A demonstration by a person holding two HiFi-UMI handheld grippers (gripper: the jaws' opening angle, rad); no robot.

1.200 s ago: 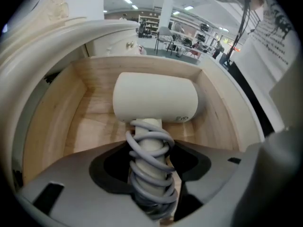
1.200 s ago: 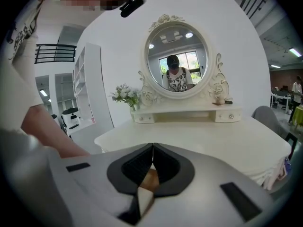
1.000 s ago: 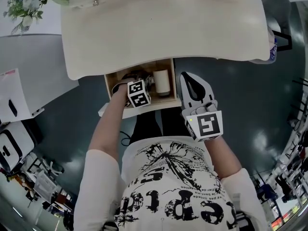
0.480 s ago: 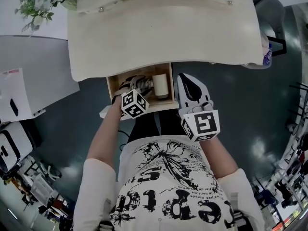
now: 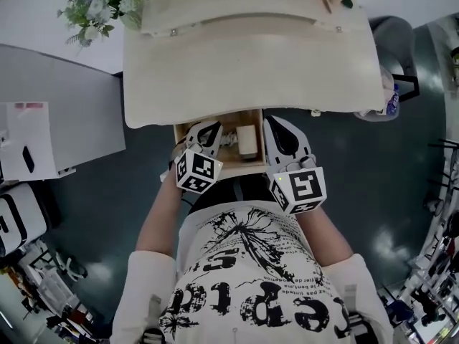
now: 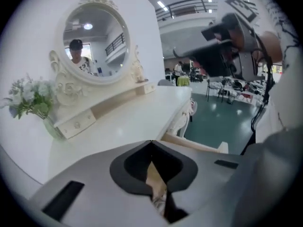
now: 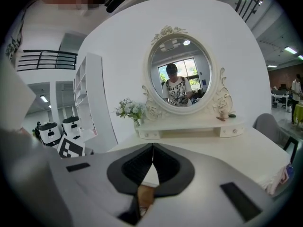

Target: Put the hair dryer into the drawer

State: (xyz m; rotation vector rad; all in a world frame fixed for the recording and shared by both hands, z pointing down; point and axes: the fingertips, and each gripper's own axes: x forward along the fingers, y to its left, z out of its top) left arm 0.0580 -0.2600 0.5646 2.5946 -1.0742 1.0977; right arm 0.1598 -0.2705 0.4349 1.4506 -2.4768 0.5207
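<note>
Under the cream dressing table [image 5: 251, 70] the wooden drawer [image 5: 240, 165] stands pulled out. In it lies the hair dryer [image 5: 248, 139], a cream barrel with darker parts to its left. My left gripper [image 5: 208, 125] hangs above the drawer's left half, lifted clear of it, shut, with nothing between its jaws. In the left gripper view its tips [image 6: 151, 142] meet over the table edge. My right gripper [image 5: 276, 122] hovers over the drawer's right edge, also shut and empty; in the right gripper view its tips [image 7: 152, 145] touch and point towards the mirror.
An oval mirror [image 7: 180, 72] on a low shelf with small drawers stands at the table's back, with a vase of flowers [image 5: 100, 6] at its left. A grey cabinet [image 5: 50, 120] lies left of the table and a chair [image 5: 398, 27] right of it.
My left gripper has come up out of the drawer, turned and shut its jaws on nothing. The right gripper has risen a little. The hair dryer stays in the drawer.
</note>
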